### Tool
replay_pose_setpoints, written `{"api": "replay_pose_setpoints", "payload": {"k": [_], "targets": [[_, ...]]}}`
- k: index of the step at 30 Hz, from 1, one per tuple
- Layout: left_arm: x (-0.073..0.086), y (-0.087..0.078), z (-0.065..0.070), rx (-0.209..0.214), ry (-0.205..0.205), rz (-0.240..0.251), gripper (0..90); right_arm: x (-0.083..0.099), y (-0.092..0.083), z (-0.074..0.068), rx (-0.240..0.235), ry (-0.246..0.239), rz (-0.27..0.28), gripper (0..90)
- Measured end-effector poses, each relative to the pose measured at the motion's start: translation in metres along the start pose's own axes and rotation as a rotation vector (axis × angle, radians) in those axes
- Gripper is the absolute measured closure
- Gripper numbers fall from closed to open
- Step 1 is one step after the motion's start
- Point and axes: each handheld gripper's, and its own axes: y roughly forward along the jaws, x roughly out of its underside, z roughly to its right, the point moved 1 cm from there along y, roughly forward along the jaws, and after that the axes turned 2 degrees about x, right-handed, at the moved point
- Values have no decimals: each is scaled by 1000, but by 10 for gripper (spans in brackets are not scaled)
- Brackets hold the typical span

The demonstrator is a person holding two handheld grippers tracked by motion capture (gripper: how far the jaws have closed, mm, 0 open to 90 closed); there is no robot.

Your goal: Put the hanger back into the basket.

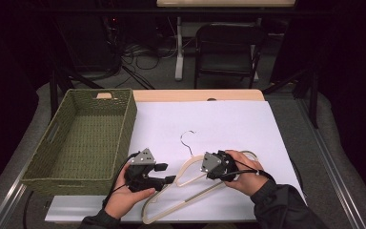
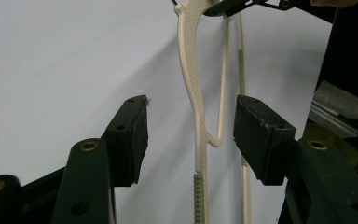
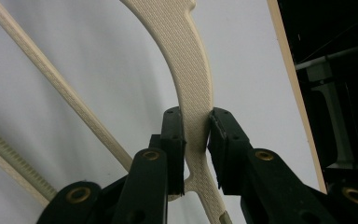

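So the cream plastic hanger (image 1: pixel 183 183) sits in the lower middle of the high view, on the white sheet (image 1: pixel 228 124) covering the worktop (image 1: pixel 195 95). Its long axis runs diagonally, from lower left up toward the right, and the thin metal hook (image 1: pixel 188 141) points toward the top of the frame, curling over to the right at its tip.

The right tongs (image 3: pixel 196 140) are closed narrow on the hanger's broad textured arm, pads pressed against both sides of it. The left tongs (image 2: pixel 191 135) are spread wide, with the hanger's thinner arm and its little notch standing between the pads, touching neither. In the high view the left tongs (image 1: pixel 169 174) sit at the hanger's lower left part and the right tongs (image 1: pixel 205 168) near its middle, each one held in a hand with a dark sleeve.

A green woven basket (image 1: pixel 57 164) sits at the left of the frame, just beside the sheet's edge. Up top the room is dark, with a black folding chair (image 1: pixel 228 52), a white table leg (image 1: pixel 178 47) and some cables (image 1: pixel 138 50) on the grey floor.
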Motion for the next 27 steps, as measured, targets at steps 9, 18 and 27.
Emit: {"api": "replay_pose_setpoints", "payload": {"k": [9, 18, 27], "targets": [[-2, 15, 0, 45, -24, -18, 476, 0, 0, 0, 6, -9, 8, 766], [-2, 30, -1, 95, -35, -63, 516, -1, -1, -1, 18, -14, 9, 766], [-2, 41, -4, 178, -88, -82, 571, -1, -1, -1, 19, -13, 10, 766]]}}
